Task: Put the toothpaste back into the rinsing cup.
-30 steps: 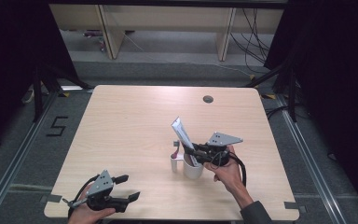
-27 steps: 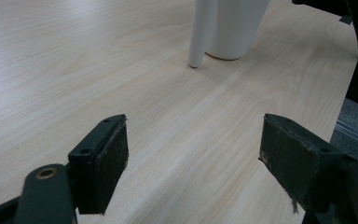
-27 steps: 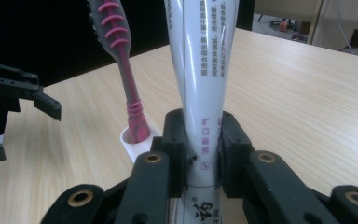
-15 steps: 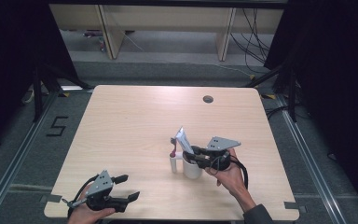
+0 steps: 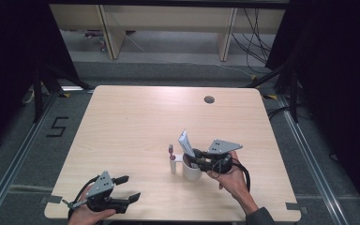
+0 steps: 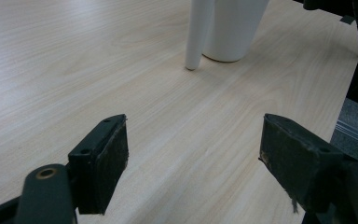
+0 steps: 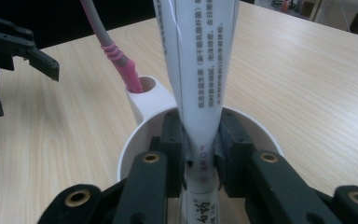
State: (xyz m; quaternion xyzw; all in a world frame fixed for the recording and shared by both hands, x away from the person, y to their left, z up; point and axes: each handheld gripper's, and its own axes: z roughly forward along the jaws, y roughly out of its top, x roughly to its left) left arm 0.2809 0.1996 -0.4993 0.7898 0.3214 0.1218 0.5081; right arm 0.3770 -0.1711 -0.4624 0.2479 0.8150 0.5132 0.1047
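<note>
On the table (image 5: 136, 126), the white cup (image 5: 191, 171) holds a toothpaste tube (image 7: 200, 84).

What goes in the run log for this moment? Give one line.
right gripper: shut on toothpaste tube, inside white cup | toothbrush: in side holder | left gripper: open, idle

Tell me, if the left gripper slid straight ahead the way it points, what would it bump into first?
Probably the white holder tube beside the white cup; the left gripper has bare table ahead until then, though depth is uncertain.
</note>
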